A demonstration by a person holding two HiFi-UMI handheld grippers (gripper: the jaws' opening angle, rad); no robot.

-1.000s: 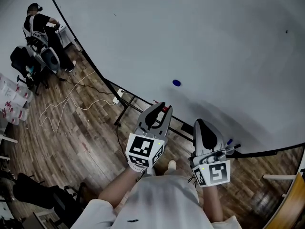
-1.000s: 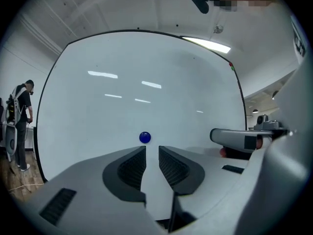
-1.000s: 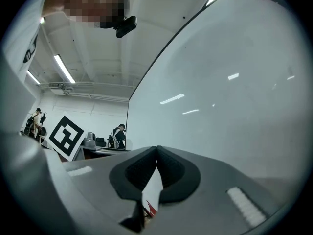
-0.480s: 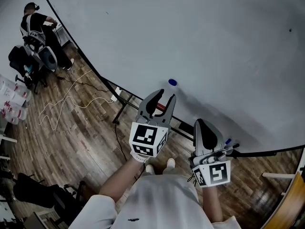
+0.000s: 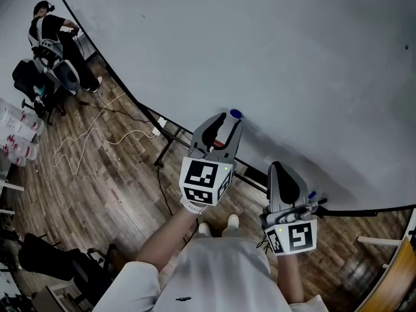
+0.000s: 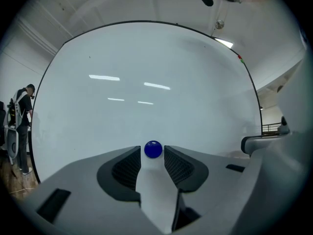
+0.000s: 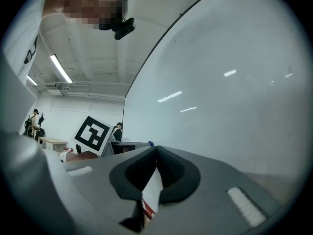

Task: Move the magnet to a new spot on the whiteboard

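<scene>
A small round blue magnet (image 5: pixel 235 114) sticks to the big whiteboard (image 5: pixel 292 57) near its lower edge. My left gripper (image 5: pixel 227 118) reaches up to it and stands open. In the left gripper view the magnet (image 6: pixel 153 149) sits right between the two fingertips of the gripper (image 6: pixel 152 156), with the pads apart from it and the whiteboard (image 6: pixel 146 82) behind. My right gripper (image 5: pixel 278 169) hangs lower to the right, by the board's bottom rail. In the right gripper view its jaws (image 7: pixel 156 150) meet with nothing between them.
A person (image 5: pixel 55 34) works at a chair and desk far left. A pale cable (image 5: pixel 84 145) loops over the wooden floor. The whiteboard's black stand legs (image 5: pixel 170 143) stand below the left gripper. Markers (image 5: pixel 313 196) lie on the board's rail beside the right gripper.
My left gripper has moved up and forward to the magnet and its jaws have spread wide. The right gripper has stayed where it was.
</scene>
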